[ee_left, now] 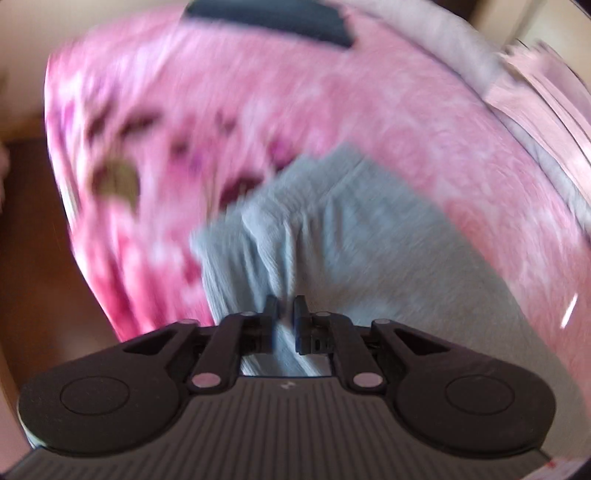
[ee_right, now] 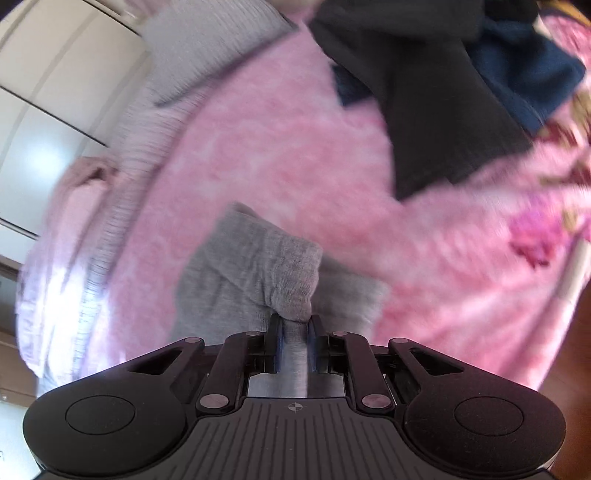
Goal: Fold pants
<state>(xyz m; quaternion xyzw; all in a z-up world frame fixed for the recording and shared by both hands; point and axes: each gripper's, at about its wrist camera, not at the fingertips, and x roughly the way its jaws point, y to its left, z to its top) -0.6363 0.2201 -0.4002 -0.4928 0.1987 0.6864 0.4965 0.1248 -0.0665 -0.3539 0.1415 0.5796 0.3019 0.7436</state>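
Observation:
Light grey pants [ee_left: 332, 236] lie on a pink flowered bedspread [ee_left: 184, 122]. In the left wrist view my left gripper [ee_left: 286, 306] is shut on a pinch of the grey cloth, which bunches into folds just ahead of the fingertips. In the right wrist view my right gripper [ee_right: 294, 323] is shut on a thick gathered edge of the same grey pants [ee_right: 255, 269]. There the cloth rises in a hump above the bedspread [ee_right: 295, 147]. Both views are blurred.
Dark clothes [ee_right: 443, 92] are piled on the bed at the upper right of the right wrist view, with a dark garment [ee_left: 269, 18] at the far edge in the left. A grey pillow [ee_right: 207, 48] and pale pink bedding [ee_left: 535, 96] lie near a white wardrobe [ee_right: 55, 92]. Brown floor [ee_left: 33, 258] borders the bed.

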